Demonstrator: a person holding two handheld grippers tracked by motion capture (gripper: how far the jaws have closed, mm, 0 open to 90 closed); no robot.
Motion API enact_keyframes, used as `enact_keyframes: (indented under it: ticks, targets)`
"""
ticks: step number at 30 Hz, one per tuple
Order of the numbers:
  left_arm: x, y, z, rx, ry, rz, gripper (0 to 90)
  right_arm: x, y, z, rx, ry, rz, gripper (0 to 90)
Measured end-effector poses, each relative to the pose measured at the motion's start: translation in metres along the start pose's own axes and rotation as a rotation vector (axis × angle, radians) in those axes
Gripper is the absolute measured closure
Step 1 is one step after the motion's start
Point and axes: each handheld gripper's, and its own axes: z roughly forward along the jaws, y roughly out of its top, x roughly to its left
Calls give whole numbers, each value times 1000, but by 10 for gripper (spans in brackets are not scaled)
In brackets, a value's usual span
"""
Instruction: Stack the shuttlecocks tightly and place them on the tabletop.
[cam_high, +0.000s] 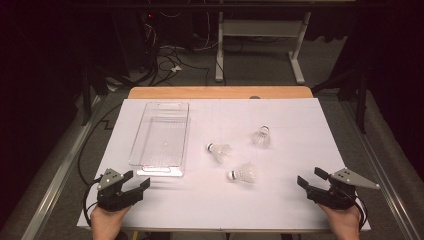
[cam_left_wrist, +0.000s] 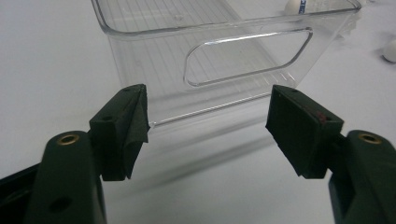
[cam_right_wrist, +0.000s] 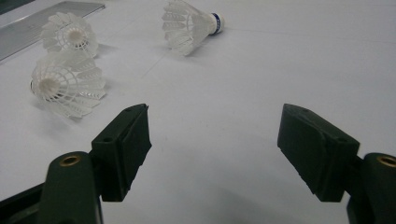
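Three white feather shuttlecocks lie on the white sheet right of centre: one (cam_high: 219, 151) in the middle, one (cam_high: 261, 136) farther back, one (cam_high: 242, 173) nearest me. A clear plastic bin (cam_high: 160, 140) stands empty at the left. My left gripper (cam_high: 137, 180) rests open at the front left, just short of the bin's near handle wall (cam_left_wrist: 247, 60); nothing is between its jaws (cam_left_wrist: 208, 121). At the front right my right gripper (cam_high: 310, 177) is open and empty (cam_right_wrist: 215, 140), pointing towards the shuttlecocks, the closest (cam_right_wrist: 67, 84) ahead to its left, the others (cam_right_wrist: 70, 33) (cam_right_wrist: 189, 23) beyond.
The white sheet (cam_high: 280, 210) covers a wooden table whose far edge (cam_high: 220, 92) shows at the back. Cables and the legs of another table (cam_high: 295, 55) are on the floor behind. A shuttlecock cork (cam_left_wrist: 390, 50) shows to the right of the bin.
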Motion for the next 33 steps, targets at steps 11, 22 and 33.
enact_keyframes:
  ticks: [11, 22, 33]
  targets:
    - [-1, 0, -2, -10, -1, -7, 304, 0, 0, 0, 6, 2, -7, 267]
    - [-3, 1, -2, -7, -5, 2, 310, 1, 0, 1, 9, 8, -3, 268]
    - [-14, 2, -1, -4, -34, 21, 315, 1, -1, 1, 6, 9, -4, 267]
